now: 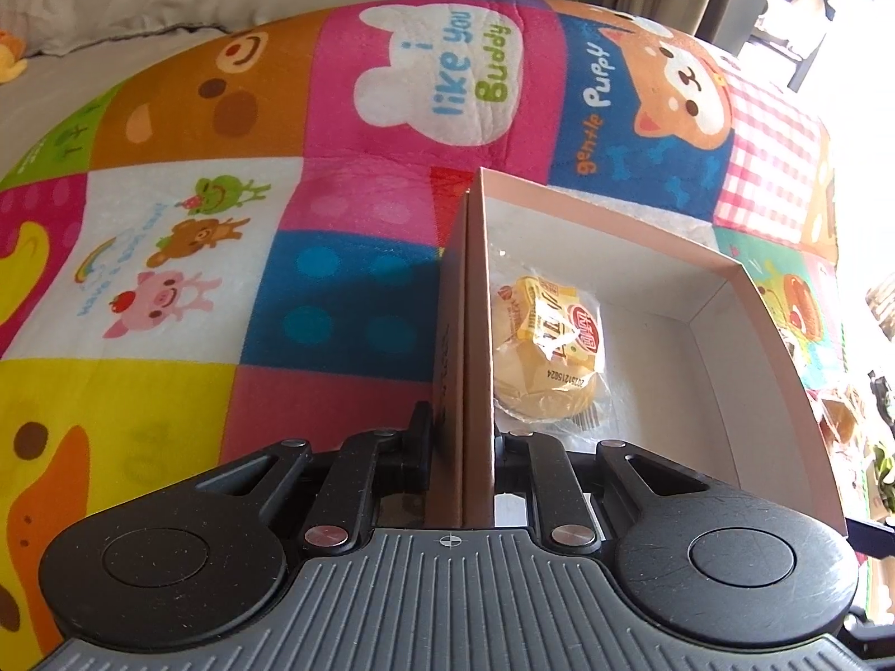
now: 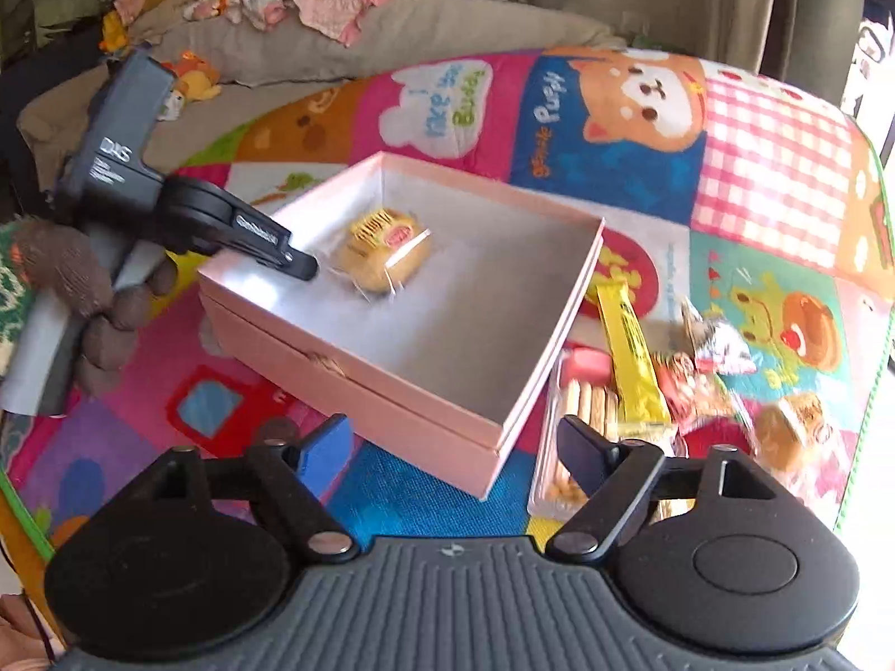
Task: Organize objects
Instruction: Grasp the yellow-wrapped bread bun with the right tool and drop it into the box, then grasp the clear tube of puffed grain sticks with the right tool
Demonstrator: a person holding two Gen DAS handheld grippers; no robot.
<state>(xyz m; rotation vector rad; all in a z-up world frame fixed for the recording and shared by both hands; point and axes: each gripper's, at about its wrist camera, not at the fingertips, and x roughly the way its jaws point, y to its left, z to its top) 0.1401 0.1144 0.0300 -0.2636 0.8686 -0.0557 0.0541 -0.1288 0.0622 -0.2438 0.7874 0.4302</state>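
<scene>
A pink open box point(image 2: 391, 386) lies on a colourful play mat. Inside it lies one wrapped round pastry point(image 2: 386, 251), also in the left wrist view point(image 1: 545, 358). My left gripper point(image 1: 463, 447) is shut on the box's left wall point(image 1: 475, 335); it shows in the right wrist view point(image 2: 296, 265) at the box's left rim. My right gripper point(image 2: 456, 450) is open and empty, above the box's near corner. Loose snacks lie right of the box: a yellow stick pack point(image 2: 632, 358), a tray of biscuits point(image 2: 582, 436), a silver wrapper point(image 2: 716, 341) and a wrapped pastry point(image 2: 794, 425).
The play mat point(image 1: 347, 179) covers the floor. A grey sofa point(image 2: 391, 39) with pink clothes point(image 2: 313, 0) and a small plush toy point(image 2: 193, 78) stands behind it. Bright light comes from the right edge.
</scene>
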